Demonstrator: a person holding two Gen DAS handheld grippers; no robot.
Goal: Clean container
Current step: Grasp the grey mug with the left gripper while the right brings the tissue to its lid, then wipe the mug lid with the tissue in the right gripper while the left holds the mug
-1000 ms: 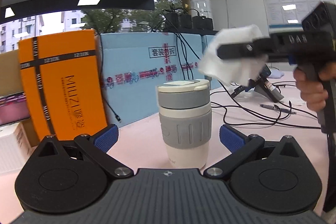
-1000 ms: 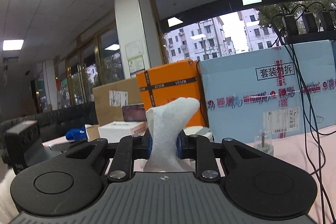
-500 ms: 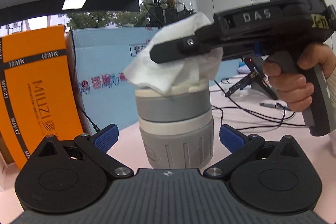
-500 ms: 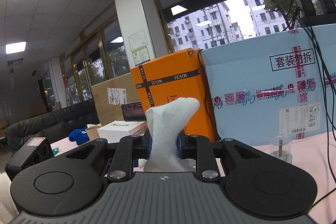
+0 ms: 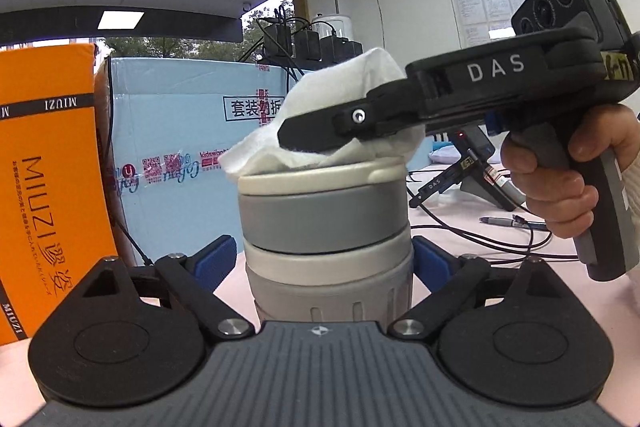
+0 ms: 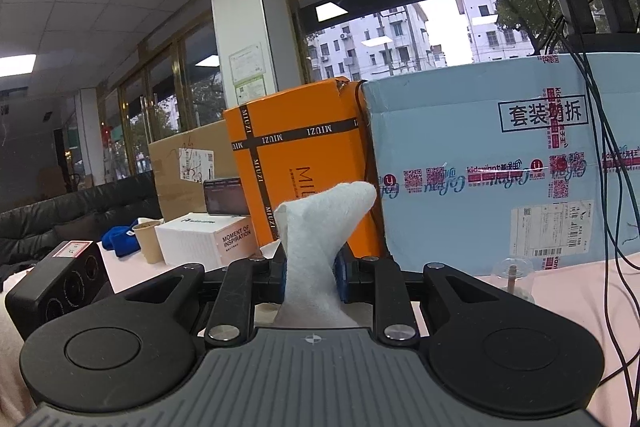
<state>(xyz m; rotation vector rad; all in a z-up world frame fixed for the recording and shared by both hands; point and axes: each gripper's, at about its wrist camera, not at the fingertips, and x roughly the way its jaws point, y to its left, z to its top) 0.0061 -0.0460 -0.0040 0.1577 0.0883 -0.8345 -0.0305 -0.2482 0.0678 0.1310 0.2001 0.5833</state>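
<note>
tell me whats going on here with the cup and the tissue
A person holds a gripper in each hand to clean a lidded grey and cream cup standing on a pink table. The left gripper has just been closing its jaws around the cup's body, blue pads at either side of it. The right gripper is shut on a white tissue and brings it onto the cup's lid. Orange and light blue boxes stand behind.
</note>
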